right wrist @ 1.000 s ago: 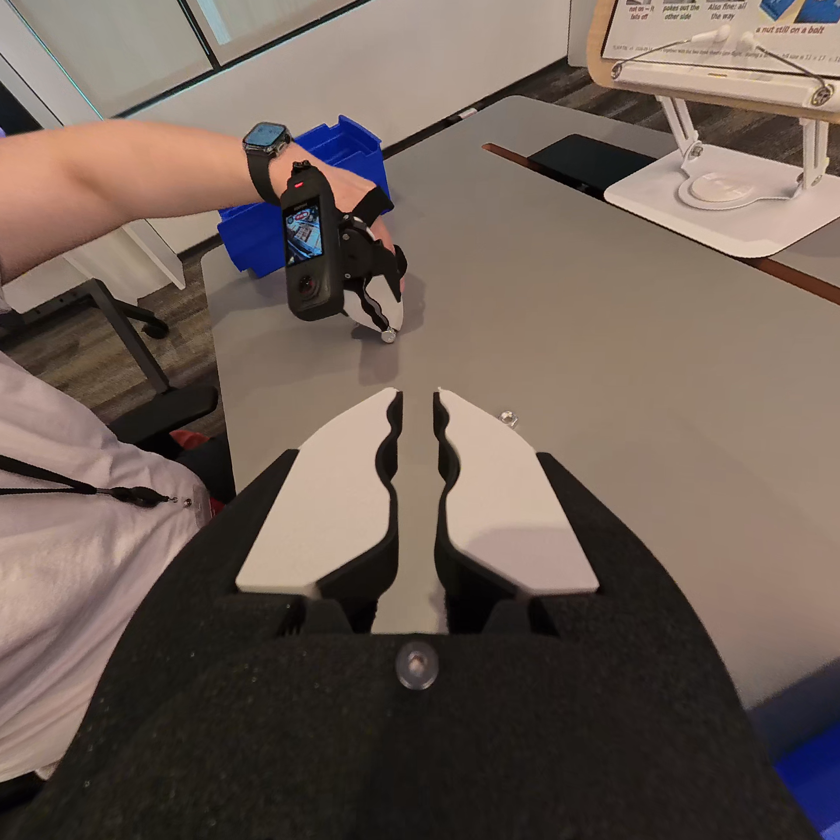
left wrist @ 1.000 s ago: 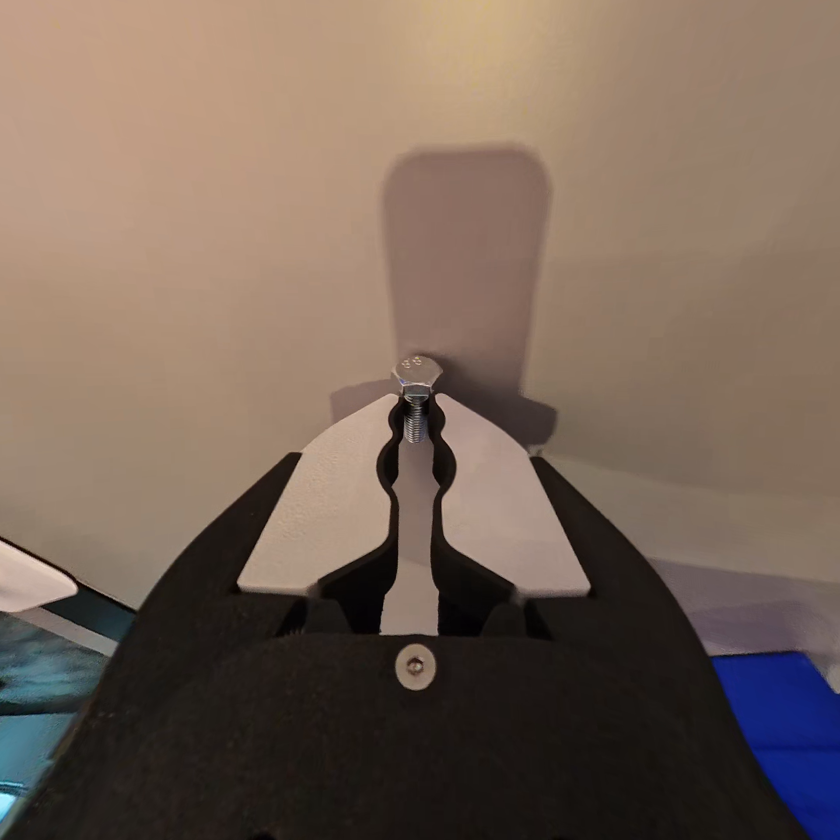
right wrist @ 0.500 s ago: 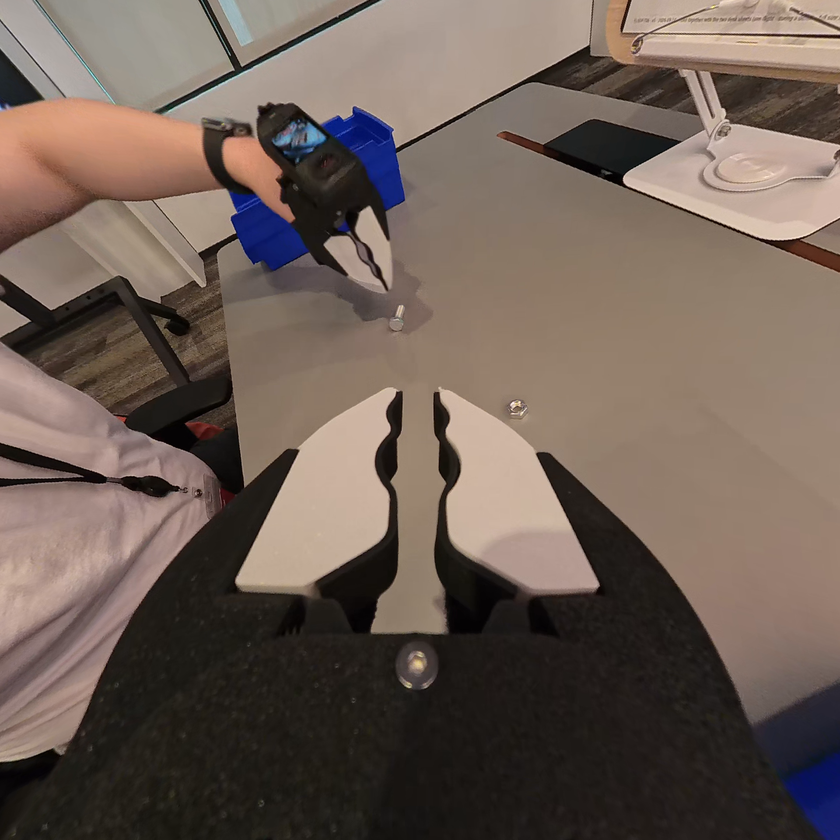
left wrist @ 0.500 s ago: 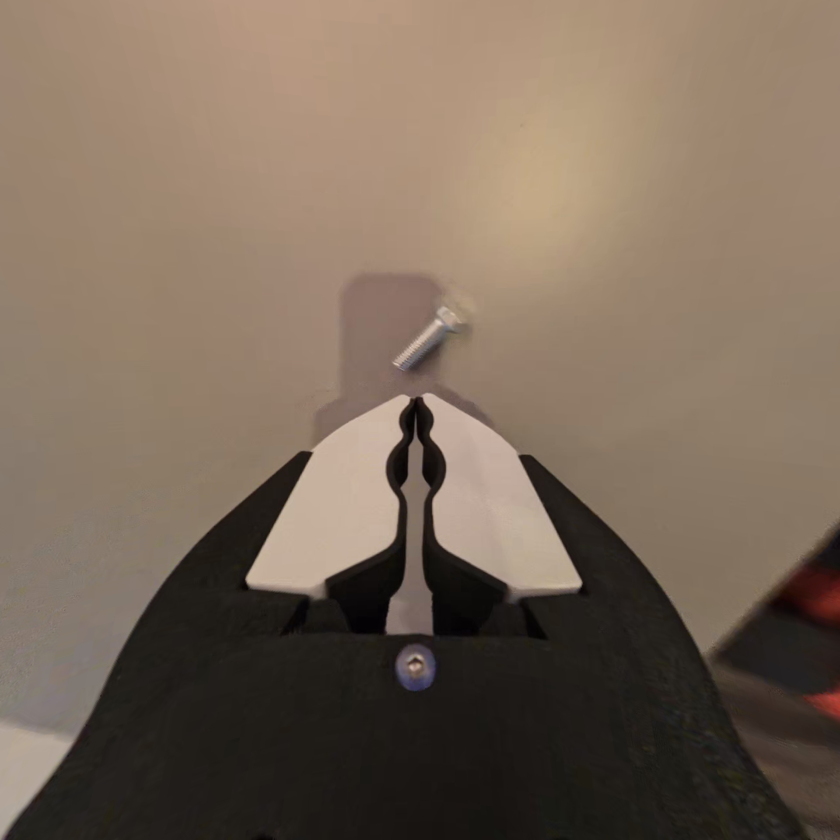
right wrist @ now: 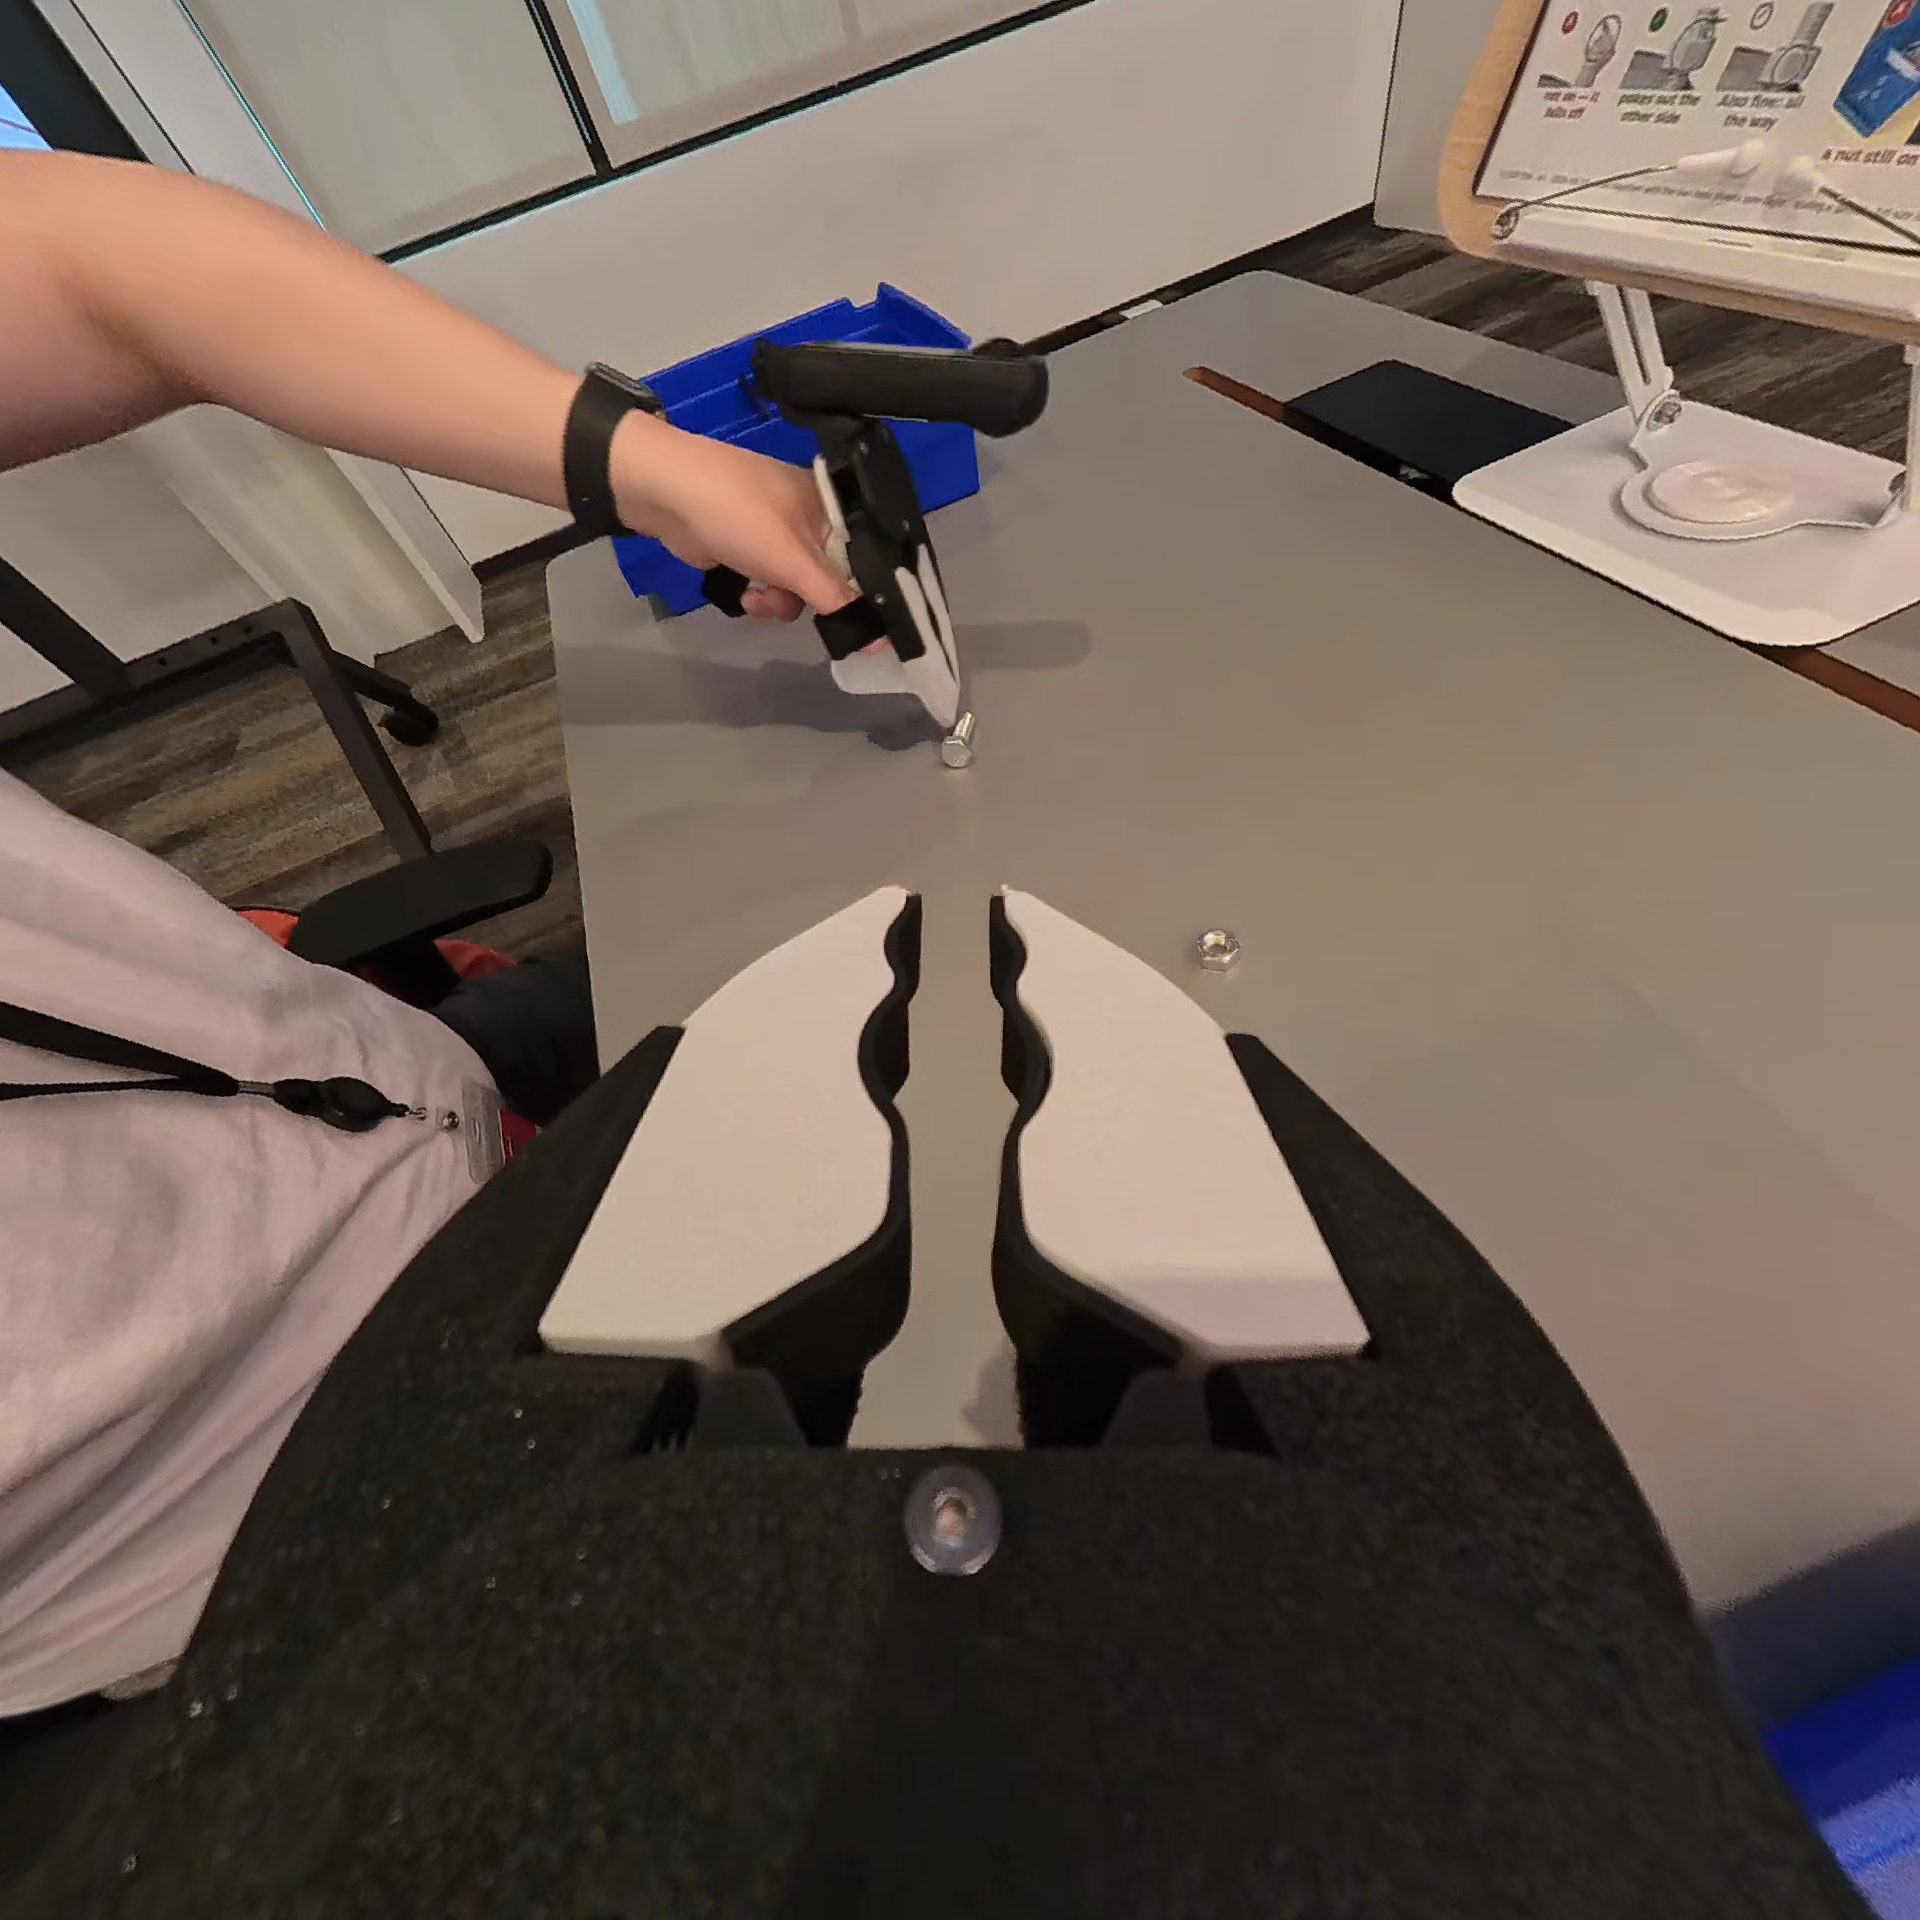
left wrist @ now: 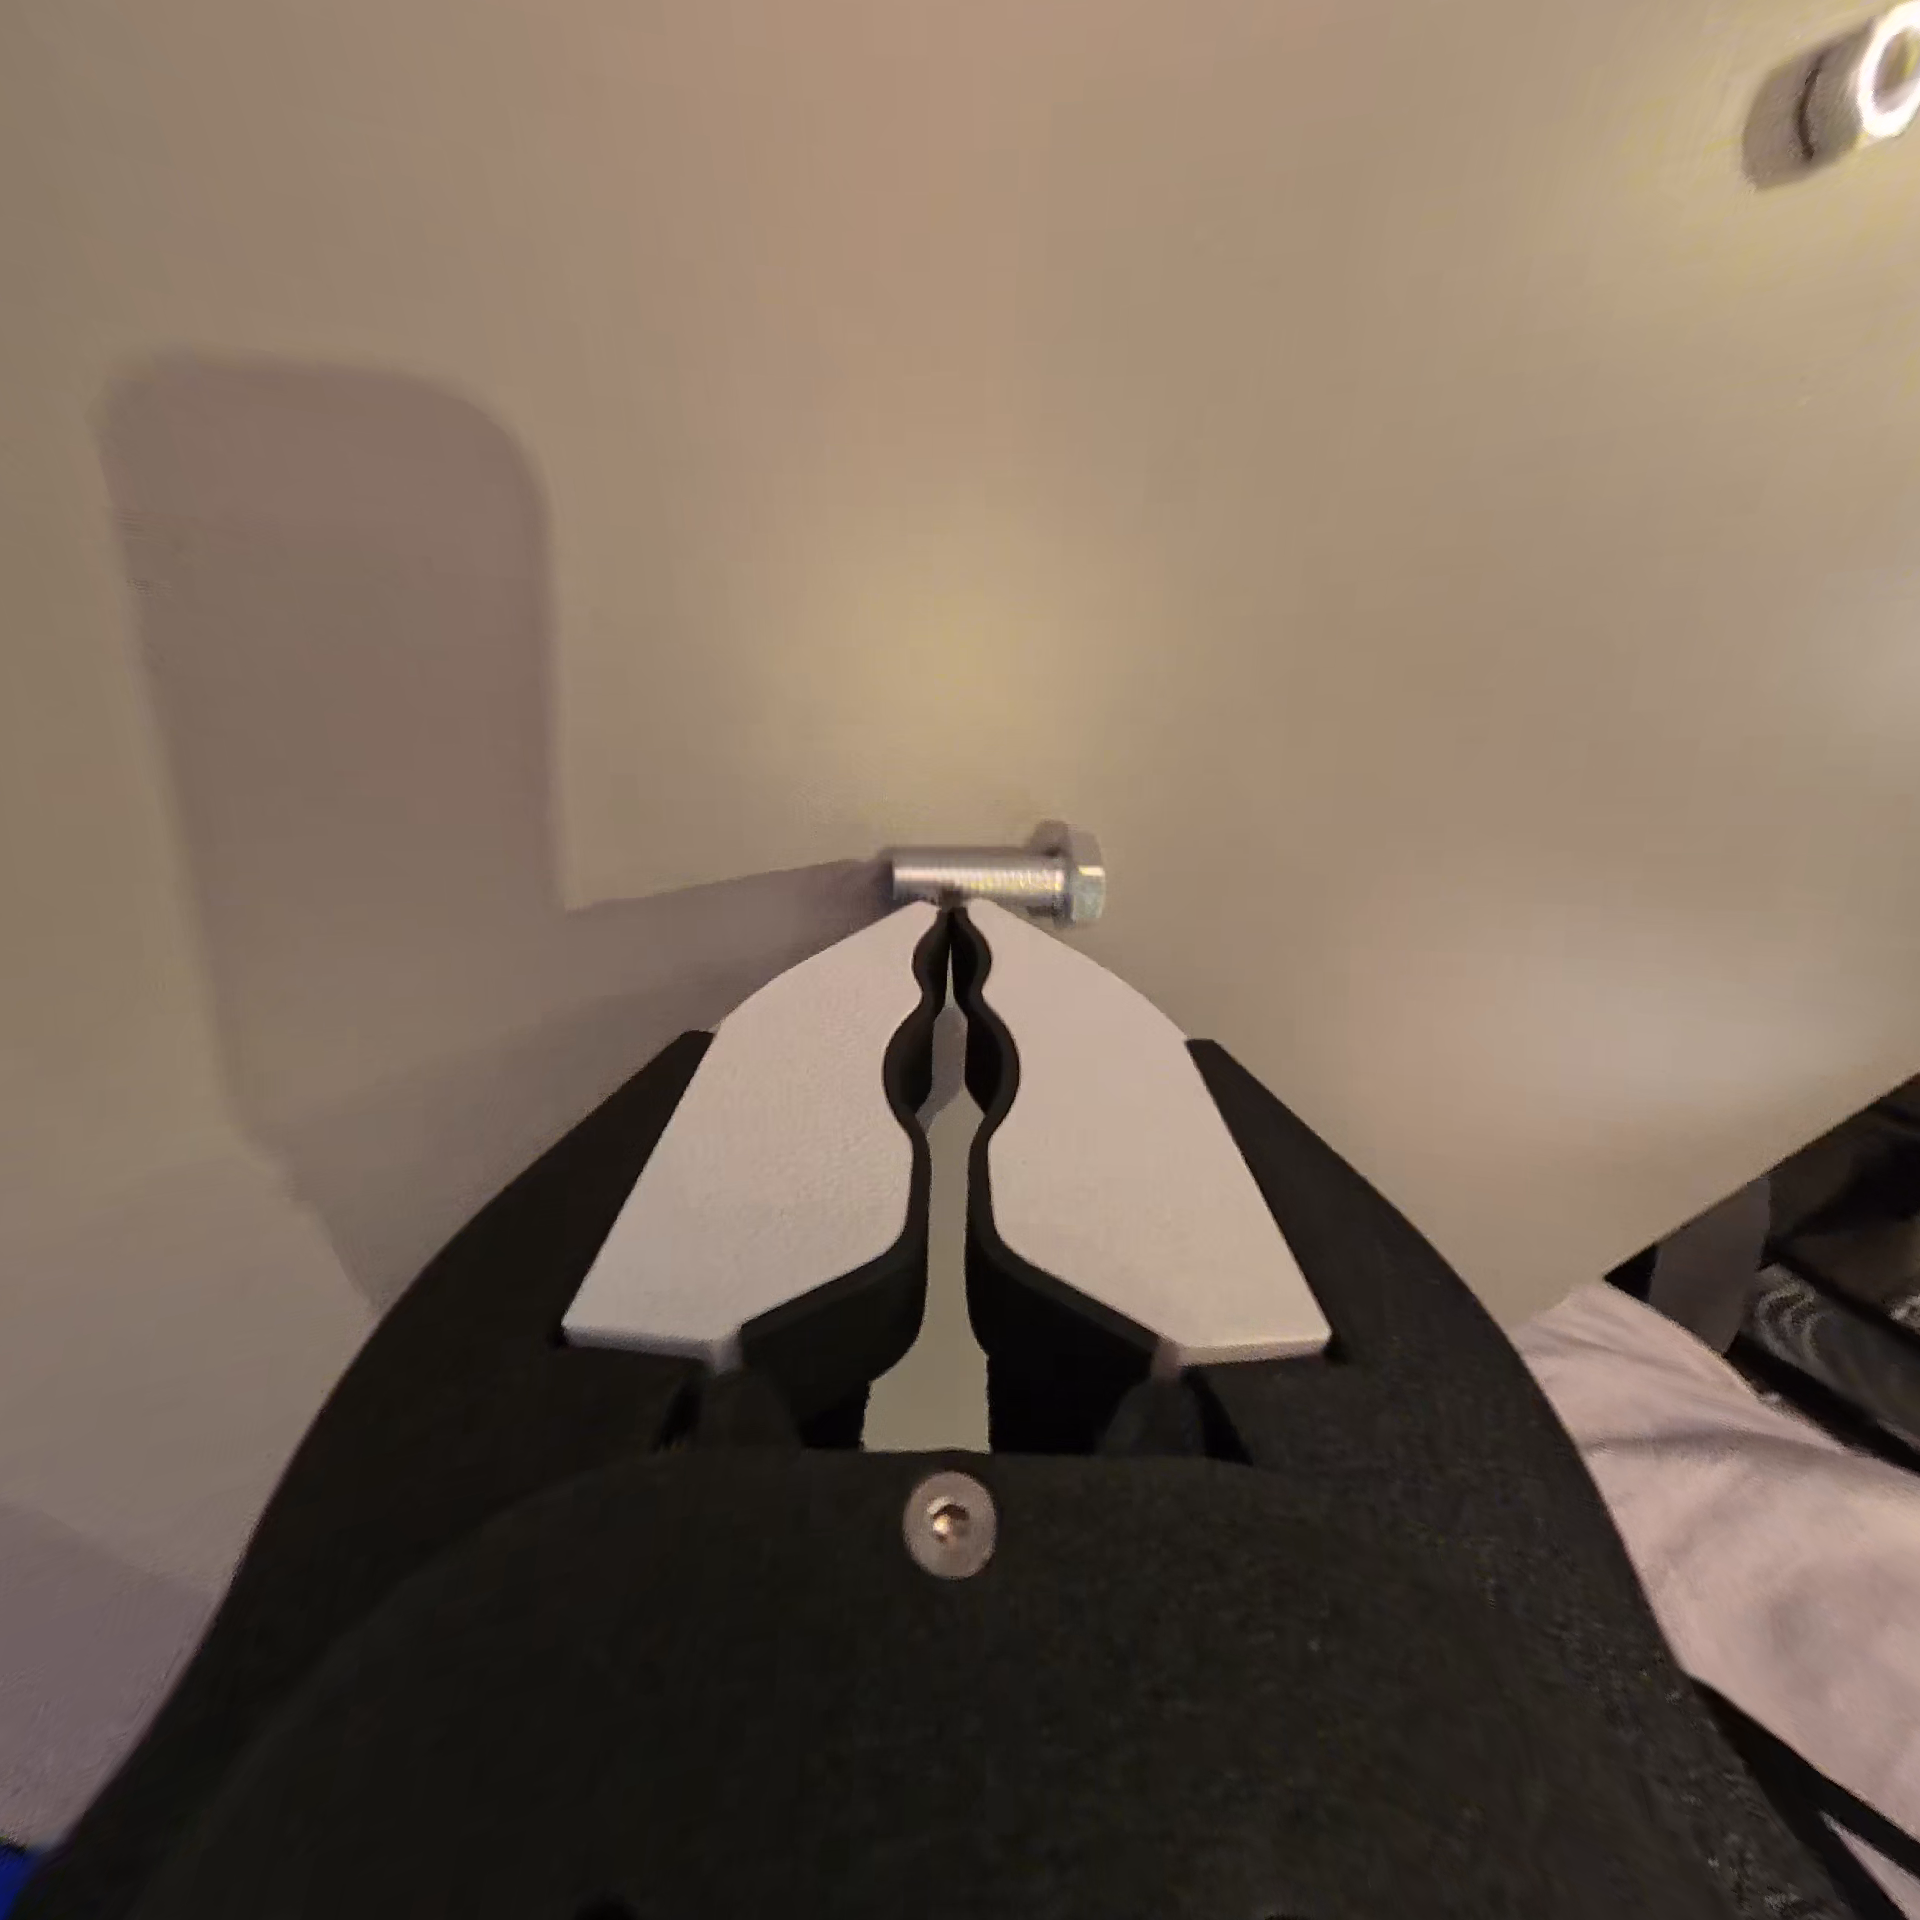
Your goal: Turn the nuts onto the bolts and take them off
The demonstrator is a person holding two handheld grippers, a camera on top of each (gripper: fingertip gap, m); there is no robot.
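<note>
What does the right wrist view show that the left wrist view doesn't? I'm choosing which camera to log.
Only the right wrist view shows the open right hand-held gripper, the blue bin, the white stand and the person's hand. Only the left wrist view shows the left hand-held gripper's tips closed, right at the bolt's shank. Both show the bolt lying on the grey table, the nut loose apart from it.
</note>
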